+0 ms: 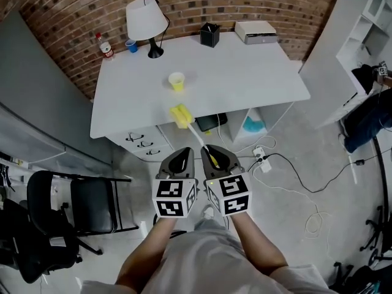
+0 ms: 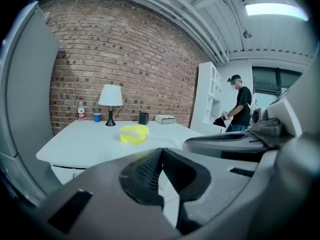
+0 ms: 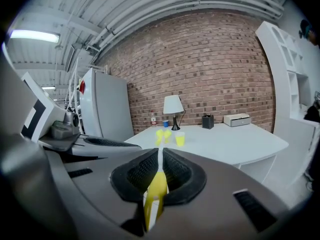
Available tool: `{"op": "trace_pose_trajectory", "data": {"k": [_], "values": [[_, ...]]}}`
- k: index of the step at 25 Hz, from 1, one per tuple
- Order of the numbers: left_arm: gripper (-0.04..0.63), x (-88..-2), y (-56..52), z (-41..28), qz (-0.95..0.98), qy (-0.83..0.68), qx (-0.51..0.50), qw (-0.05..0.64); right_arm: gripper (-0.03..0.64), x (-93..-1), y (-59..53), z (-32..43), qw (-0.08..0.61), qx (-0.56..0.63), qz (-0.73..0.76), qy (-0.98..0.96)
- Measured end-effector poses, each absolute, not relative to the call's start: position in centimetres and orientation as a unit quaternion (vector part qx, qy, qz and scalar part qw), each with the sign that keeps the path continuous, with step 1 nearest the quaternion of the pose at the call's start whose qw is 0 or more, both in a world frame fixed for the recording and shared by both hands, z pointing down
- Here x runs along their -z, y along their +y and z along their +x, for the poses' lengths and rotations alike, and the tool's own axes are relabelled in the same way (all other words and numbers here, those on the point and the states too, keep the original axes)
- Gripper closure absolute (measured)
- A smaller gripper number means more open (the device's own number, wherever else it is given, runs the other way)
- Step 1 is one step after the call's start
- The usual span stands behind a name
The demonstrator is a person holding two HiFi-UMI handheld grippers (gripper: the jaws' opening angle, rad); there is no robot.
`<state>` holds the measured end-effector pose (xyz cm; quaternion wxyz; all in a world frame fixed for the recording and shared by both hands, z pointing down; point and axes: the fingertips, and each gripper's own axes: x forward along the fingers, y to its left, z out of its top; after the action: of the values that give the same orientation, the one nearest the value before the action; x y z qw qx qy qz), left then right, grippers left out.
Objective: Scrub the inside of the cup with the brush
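Note:
A small yellow cup (image 1: 176,81) stands upright near the middle of the white table (image 1: 257,78); it also shows in the right gripper view (image 3: 180,138). The brush has a yellow head (image 1: 180,116) that hovers over the table's front edge and a thin white shaft that runs back to its yellow handle (image 3: 156,189). My right gripper (image 1: 212,158) is shut on that handle. My left gripper (image 1: 178,162) is beside it, shut with nothing between its pads. Both are held in front of the table, short of the cup. The brush head (image 2: 134,133) shows ahead in the left gripper view.
At the table's far edge stand a white lamp (image 1: 147,18), a black holder (image 1: 210,35), a white box (image 1: 255,32), a bottle (image 1: 107,46) and a blue cup (image 1: 131,45). A black chair (image 1: 73,207) is on the left, cables (image 1: 294,170) lie on the floor at right, and a person (image 2: 242,106) stands by the white shelves.

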<state>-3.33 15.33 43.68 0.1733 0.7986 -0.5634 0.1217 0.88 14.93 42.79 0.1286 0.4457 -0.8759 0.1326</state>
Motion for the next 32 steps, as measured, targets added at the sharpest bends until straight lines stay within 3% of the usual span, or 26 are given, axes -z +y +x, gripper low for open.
{"op": "trace_pose_trajectory", "data": {"k": [17,32], "values": [[0.588,-44.5,8.0,-3.8,0.792,-0.574,-0.111,0.175,0.591,-42.7,7.9,1.2,0.131,-0.118,0.445,-0.878],[0.588,-47.7,-4.6,-8.4,0.791,-0.572,-0.101,0.195,0.591,-43.1,-4.3,-2.8,0.142,-0.112,0.455,-0.872]]}}
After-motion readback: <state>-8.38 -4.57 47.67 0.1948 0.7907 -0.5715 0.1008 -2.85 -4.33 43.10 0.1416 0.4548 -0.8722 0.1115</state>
